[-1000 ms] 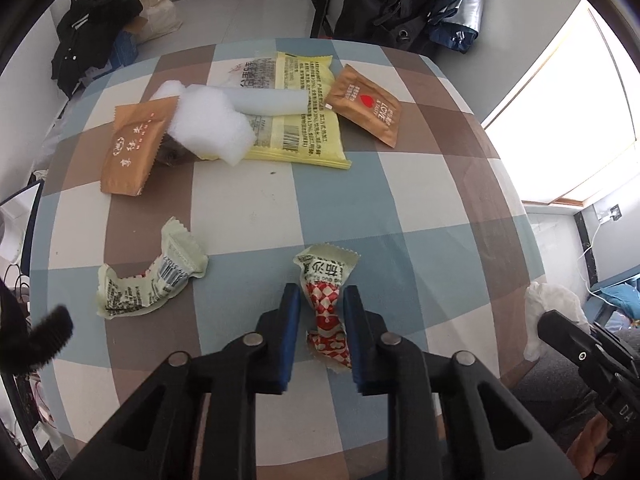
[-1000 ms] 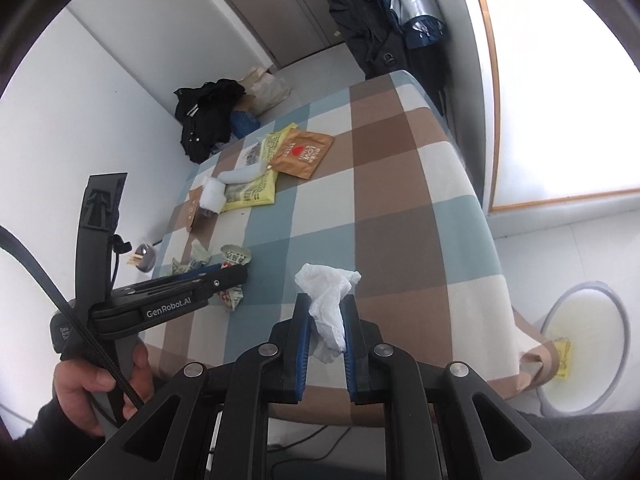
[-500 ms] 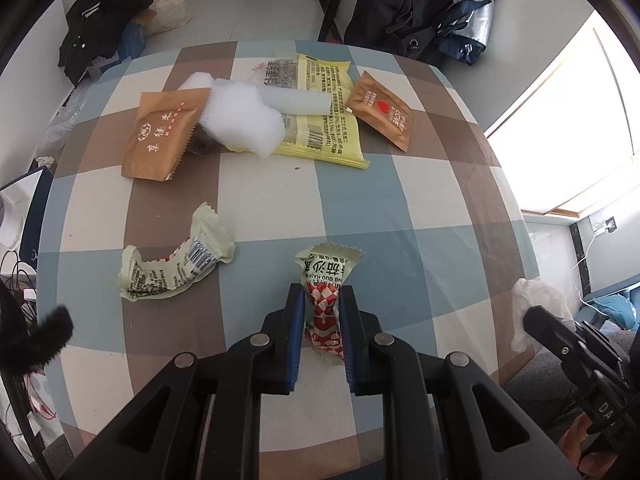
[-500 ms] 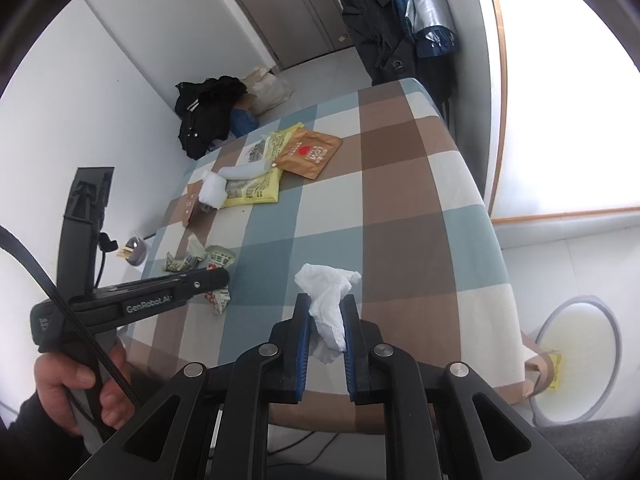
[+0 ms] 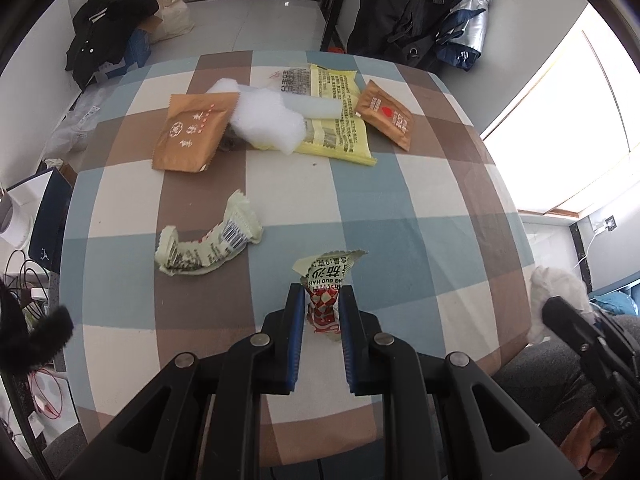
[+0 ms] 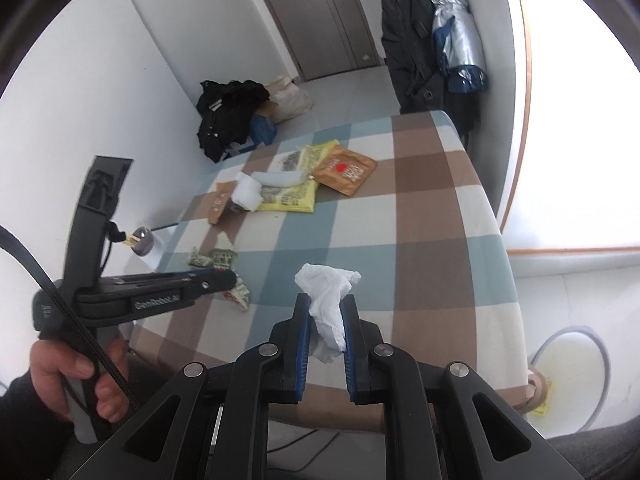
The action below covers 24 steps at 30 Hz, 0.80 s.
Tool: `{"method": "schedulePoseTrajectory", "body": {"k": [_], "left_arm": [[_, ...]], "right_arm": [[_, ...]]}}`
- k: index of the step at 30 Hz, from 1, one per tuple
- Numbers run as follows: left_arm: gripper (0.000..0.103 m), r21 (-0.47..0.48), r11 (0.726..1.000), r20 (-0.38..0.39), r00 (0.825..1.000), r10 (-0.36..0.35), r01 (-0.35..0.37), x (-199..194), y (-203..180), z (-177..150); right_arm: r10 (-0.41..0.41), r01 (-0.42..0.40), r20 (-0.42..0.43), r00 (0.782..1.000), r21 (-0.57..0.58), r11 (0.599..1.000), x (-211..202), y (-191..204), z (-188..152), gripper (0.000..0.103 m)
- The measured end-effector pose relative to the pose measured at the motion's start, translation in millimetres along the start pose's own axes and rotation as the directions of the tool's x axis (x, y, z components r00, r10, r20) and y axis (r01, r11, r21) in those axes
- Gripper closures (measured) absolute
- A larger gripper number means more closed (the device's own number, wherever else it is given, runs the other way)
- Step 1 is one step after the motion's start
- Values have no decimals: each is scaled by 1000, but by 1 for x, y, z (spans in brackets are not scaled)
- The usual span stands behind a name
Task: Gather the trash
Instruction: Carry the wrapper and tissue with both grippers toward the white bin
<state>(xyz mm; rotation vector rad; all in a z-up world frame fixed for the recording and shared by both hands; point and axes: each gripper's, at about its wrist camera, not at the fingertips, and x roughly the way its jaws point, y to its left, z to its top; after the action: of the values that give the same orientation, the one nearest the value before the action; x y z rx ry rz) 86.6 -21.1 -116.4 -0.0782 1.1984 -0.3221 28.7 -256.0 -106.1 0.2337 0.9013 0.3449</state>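
My left gripper (image 5: 320,300) is shut on a red-and-white snack wrapper (image 5: 325,296), lifted just off the checked tablecloth (image 5: 420,220). A crumpled white tissue (image 6: 328,300) is pinched in my right gripper (image 6: 325,312), held above the table's near edge. In the right wrist view the left gripper (image 6: 224,280) shows from the side, a hand (image 6: 84,380) around its handle. In the left wrist view the tissue (image 5: 556,292) shows at the right edge. A pale green wrapper (image 5: 208,244) lies left of the red one.
At the far side lie a brown packet (image 5: 192,136), white foam pieces (image 5: 268,116), a yellow bag (image 5: 332,120) and a small orange sachet (image 5: 386,114). A round bin (image 6: 568,376) stands on the floor right of the table. Clothes are piled by the far wall.
The left gripper has closed on the red wrapper and raised it slightly off the cloth. The right gripper, still holding the tissue, has lifted and rolled a little.
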Motion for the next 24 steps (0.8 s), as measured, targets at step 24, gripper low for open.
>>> {"method": "schedulePoseTrajectory", "body": {"k": [24], "left_arm": [[90,142,987,156,983,-97,74,-81,-65,-5]], "right_arm": [[-5,21,226,974,-70,997,-112,7,16,89]]}}
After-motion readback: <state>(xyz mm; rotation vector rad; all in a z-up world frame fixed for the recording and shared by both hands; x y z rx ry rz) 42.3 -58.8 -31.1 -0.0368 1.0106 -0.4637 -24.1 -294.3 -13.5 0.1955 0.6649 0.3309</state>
